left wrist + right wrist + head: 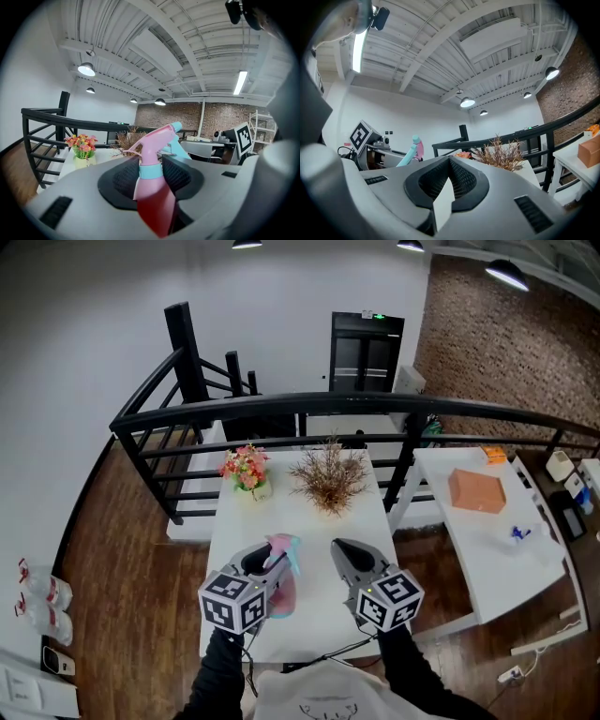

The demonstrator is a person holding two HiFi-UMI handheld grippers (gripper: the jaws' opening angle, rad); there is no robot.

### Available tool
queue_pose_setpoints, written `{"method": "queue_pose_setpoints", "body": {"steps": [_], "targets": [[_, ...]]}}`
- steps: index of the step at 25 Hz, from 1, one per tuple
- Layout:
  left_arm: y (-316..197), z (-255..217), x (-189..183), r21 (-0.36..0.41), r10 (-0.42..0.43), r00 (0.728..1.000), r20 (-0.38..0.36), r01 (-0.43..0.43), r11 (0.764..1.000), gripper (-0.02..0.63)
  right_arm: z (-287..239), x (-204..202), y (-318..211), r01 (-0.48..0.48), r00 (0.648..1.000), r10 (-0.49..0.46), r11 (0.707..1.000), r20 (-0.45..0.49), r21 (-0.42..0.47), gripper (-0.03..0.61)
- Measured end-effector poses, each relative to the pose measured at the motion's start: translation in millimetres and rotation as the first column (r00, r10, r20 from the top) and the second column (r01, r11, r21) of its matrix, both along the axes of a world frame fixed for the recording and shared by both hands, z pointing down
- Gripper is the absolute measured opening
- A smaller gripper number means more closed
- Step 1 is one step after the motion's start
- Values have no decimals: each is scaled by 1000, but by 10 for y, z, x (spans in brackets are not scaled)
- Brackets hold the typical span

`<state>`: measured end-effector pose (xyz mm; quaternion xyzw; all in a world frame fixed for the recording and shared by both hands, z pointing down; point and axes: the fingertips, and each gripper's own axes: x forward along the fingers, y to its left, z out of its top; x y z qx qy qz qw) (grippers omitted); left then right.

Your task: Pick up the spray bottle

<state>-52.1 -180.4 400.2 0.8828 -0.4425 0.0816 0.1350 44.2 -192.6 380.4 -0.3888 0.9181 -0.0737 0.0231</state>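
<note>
The spray bottle (pixel 284 570) is pink with a teal collar and trigger. It stands upright above the near part of the white table (pixel 309 521), and my left gripper (pixel 272 561) is shut on it. In the left gripper view the dark pads press the spray bottle (pixel 152 187) at its neck, nozzle pointing up and to the right; the left gripper (pixel 151 174) hides its lower body. My right gripper (pixel 343 551) hovers beside it to the right, shut with nothing held. In the right gripper view the right gripper (pixel 449 174) has its pads meeting, and the spray bottle (pixel 415 148) shows at the left.
A pot of pink and yellow flowers (pixel 246 471) and a dried brown plant (pixel 328 480) stand at the table's far end. A black railing (pixel 281 409) runs behind. A second white table (pixel 506 549) at the right carries an orange box (pixel 476 490).
</note>
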Motion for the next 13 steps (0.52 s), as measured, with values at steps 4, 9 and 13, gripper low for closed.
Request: {"method": "queue_pose_setpoints", "body": {"steps": [4, 9, 13], "targets": [[-4, -2, 10, -3, 4, 1000, 7, -4, 1000, 170, -3, -12, -6, 4, 1000, -4, 1000, -4, -2, -15], [-19, 24, 15, -7, 8, 1000, 15, -8, 1000, 170, 14, -34, -26, 5, 1000, -5, 1000, -4, -5, -15], [-35, 14, 38, -10, 12, 1000, 16, -12, 1000, 170, 0, -30, -44, 7, 1000, -7, 1000, -5, -9, -15]]}}
